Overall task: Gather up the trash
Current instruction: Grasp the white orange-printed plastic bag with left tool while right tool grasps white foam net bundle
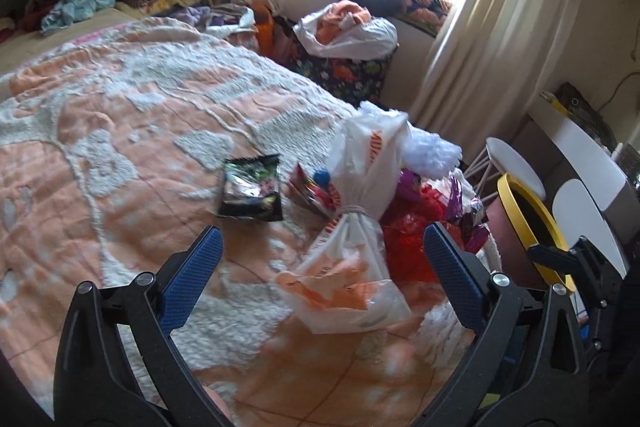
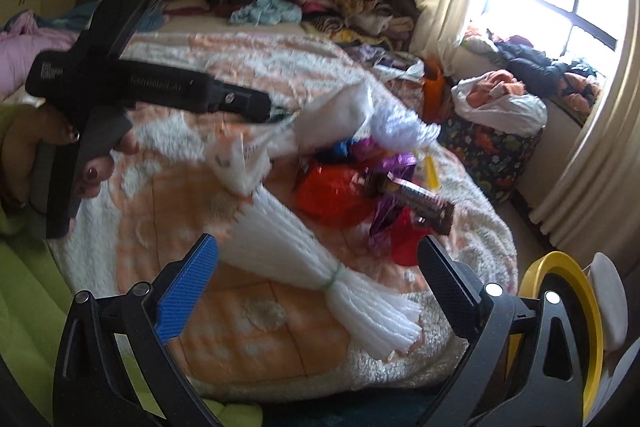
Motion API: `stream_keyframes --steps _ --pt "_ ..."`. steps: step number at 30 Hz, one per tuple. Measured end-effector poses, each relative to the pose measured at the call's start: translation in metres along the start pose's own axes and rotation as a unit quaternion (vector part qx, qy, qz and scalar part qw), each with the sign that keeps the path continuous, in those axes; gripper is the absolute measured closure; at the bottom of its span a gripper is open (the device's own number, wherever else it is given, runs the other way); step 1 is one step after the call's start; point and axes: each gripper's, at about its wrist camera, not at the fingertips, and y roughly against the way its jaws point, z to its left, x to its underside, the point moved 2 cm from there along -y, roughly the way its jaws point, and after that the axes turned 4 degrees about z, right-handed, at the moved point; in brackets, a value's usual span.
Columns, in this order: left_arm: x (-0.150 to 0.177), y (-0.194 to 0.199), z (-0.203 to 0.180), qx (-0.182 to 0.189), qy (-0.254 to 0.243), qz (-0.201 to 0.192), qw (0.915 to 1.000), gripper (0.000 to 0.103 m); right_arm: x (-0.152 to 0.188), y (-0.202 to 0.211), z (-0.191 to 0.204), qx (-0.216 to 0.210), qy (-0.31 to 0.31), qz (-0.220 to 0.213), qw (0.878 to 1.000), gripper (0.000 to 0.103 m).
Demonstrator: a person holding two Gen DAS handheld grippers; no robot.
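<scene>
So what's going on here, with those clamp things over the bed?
A person is holding a two-finger gripper in each hand to gather trash off a bed covered by an orange and white blanket. Both the left gripper and the right gripper are open and hold nothing. In front of them lie a tied plastic bag, a white foam sleeve bound with a band, a dark snack packet and a pile of colourful wrappers. A yellow-rimmed bin stands beside the bed.
</scene>
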Motion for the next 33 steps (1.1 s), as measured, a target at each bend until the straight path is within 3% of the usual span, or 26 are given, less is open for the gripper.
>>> stream_keyframes --steps 5,6,8,12,17,19,25,33 --pt "0.004 -0.023 -0.003 0.000 0.007 0.042 0.9991 0.011 0.005 -0.025 -0.002 -0.008 0.028 0.041 0.999 0.009" --pt "0.006 -0.026 -0.002 0.001 0.009 0.048 0.9988 0.011 0.005 -0.031 -0.002 -0.011 0.033 0.053 0.998 0.012" --pt "0.009 -0.033 -0.004 -0.002 0.008 0.060 0.9981 0.013 0.007 -0.045 -0.001 -0.028 0.041 0.082 0.995 0.028" --pt "0.016 -0.041 -0.006 -0.014 0.002 0.080 0.9967 0.026 0.009 -0.058 0.002 -0.061 0.049 0.107 0.991 0.044" --pt "0.020 -0.041 -0.011 -0.008 -0.008 0.083 0.9965 0.044 0.009 -0.053 0.004 -0.073 0.049 0.100 0.991 0.062" --pt "0.022 -0.039 -0.015 -0.010 -0.018 0.080 0.9966 0.054 0.009 -0.049 0.004 -0.073 0.046 0.097 0.991 0.065" --pt "0.017 -0.022 -0.018 -0.008 -0.017 0.061 0.9980 0.069 0.006 -0.030 0.002 -0.088 0.019 0.064 0.994 0.073" --pt "-0.009 0.010 -0.031 0.004 -0.016 0.007 0.9998 0.071 -0.007 0.010 -0.023 -0.101 -0.041 0.001 0.994 0.079"
